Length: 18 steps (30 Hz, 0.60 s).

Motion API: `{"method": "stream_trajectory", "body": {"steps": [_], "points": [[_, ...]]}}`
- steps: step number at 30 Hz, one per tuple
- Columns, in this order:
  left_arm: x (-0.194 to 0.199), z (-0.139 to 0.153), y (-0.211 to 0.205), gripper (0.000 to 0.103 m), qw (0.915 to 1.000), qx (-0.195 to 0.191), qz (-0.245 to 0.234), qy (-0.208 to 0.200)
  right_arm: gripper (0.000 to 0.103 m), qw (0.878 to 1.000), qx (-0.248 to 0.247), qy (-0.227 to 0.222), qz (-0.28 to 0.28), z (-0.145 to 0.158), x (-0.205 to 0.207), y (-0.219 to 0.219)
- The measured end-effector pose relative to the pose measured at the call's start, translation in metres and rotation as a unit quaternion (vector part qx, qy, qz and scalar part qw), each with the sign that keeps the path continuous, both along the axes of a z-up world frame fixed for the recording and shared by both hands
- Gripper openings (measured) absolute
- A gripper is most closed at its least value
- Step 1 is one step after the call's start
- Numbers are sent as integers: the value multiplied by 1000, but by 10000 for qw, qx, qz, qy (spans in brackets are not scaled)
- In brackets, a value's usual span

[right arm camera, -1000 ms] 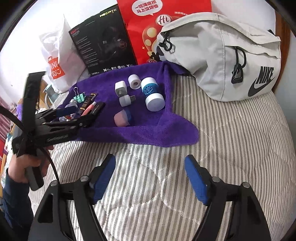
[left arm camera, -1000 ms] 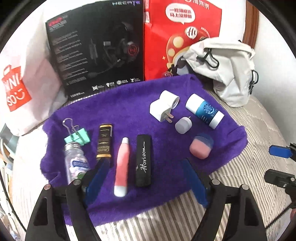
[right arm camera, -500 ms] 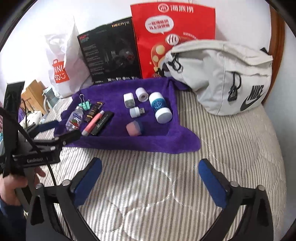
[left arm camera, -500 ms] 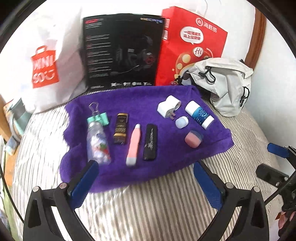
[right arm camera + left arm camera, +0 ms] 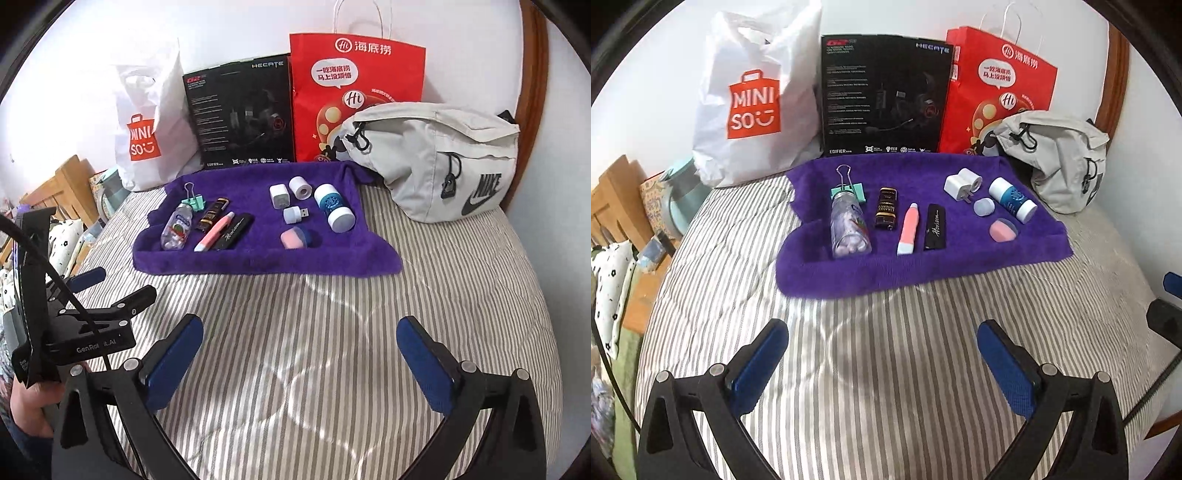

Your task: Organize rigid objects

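Note:
A purple towel (image 5: 923, 269) (image 5: 258, 262) lies on the striped bed. On its left lie a green binder clip (image 5: 849, 190), a clear bottle (image 5: 849, 229), a dark gold-labelled tube (image 5: 886, 212), a pink pen (image 5: 908, 229) and a black Horizon case (image 5: 935, 227). On its right lie a white plug (image 5: 960, 184), a small grey USB piece (image 5: 983, 206), a blue-and-white jar (image 5: 1012, 199) and a pink-and-blue sponge (image 5: 1003, 230). My left gripper (image 5: 882, 356) and my right gripper (image 5: 299, 350) are open, empty, over the bed short of the towel.
Behind the towel stand a white Miniso bag (image 5: 753, 99), a black headset box (image 5: 882, 96) and a red paper bag (image 5: 997, 88). A grey Nike bag (image 5: 443, 158) lies at the right. Wooden furniture (image 5: 613, 199) is left of the bed.
Both grippers have pulled back from the towel toward the near side of the bed. The left one was over the pen and case and its jaws have opened wider. The objects have not moved.

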State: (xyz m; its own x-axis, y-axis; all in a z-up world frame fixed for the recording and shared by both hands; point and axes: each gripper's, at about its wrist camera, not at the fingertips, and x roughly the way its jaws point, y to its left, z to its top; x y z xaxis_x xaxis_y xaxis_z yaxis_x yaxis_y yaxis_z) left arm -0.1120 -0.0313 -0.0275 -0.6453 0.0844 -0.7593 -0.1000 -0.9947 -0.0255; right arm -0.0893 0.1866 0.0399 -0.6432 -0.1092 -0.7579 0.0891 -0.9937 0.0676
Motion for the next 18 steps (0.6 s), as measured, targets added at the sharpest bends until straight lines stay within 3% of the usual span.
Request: {"method": "stream_trajectory", "body": {"steps": [18], "points": [[58, 22, -11, 103, 9993, -88, 210, 281, 103, 9997, 42, 76, -208, -1, 51, 4]]}}
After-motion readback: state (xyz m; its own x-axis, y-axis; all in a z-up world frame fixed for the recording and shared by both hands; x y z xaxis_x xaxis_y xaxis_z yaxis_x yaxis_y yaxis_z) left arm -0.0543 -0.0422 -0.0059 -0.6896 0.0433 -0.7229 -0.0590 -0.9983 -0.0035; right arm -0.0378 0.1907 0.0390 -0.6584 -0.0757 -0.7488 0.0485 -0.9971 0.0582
